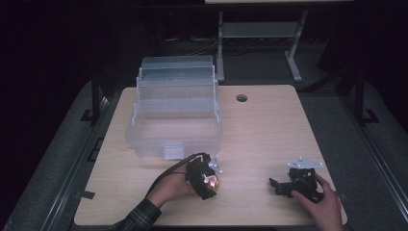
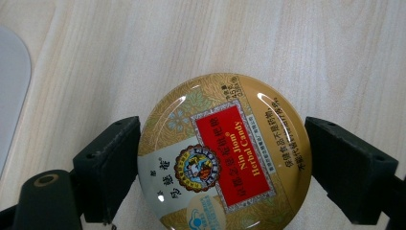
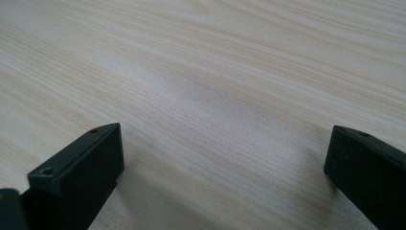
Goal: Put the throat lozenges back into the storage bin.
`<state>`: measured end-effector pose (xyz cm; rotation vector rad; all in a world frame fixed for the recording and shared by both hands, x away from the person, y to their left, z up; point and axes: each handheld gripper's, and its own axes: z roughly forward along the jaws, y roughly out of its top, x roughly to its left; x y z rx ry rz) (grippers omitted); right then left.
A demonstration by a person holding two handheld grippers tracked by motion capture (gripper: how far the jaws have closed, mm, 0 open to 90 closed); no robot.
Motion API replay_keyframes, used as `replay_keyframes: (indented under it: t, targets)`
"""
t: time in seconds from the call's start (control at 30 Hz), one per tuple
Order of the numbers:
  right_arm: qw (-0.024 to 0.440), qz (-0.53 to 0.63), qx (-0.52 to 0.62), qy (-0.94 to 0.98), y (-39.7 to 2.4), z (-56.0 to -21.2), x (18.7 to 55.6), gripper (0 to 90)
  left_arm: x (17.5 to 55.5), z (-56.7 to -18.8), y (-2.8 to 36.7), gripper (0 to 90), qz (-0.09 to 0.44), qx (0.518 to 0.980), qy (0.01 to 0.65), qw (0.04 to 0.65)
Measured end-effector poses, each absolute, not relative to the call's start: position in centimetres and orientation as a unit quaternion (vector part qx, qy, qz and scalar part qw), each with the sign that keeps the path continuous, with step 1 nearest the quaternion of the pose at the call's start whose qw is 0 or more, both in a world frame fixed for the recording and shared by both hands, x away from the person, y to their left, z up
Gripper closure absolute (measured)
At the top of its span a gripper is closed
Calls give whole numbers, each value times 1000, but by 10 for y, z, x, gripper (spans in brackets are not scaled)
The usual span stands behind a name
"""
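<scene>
Gold candy tin (image 2: pixel 224 155), lower edge cut off, between left gripper (image 2: pixel 222 163) jaws.

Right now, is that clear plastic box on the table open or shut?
Open. The clear plastic box has its lid swung back, its stepped trays are fanned up behind it, and the bare base compartment looks empty.

glossy metal tin (image 2: pixel 224 155) (printed lid), matt pale wood table (image 2: pixel 143 48).
</scene>
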<state>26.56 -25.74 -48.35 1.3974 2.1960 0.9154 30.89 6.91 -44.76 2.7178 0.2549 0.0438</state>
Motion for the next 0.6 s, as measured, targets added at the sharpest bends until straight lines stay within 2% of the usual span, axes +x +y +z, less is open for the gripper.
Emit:
replay_keyframes:
  t: [0.6]
  targets:
    - [190, 326, 497, 781, -257, -483, 266, 0, 310, -448, 71, 194, 12, 975, 91, 201]
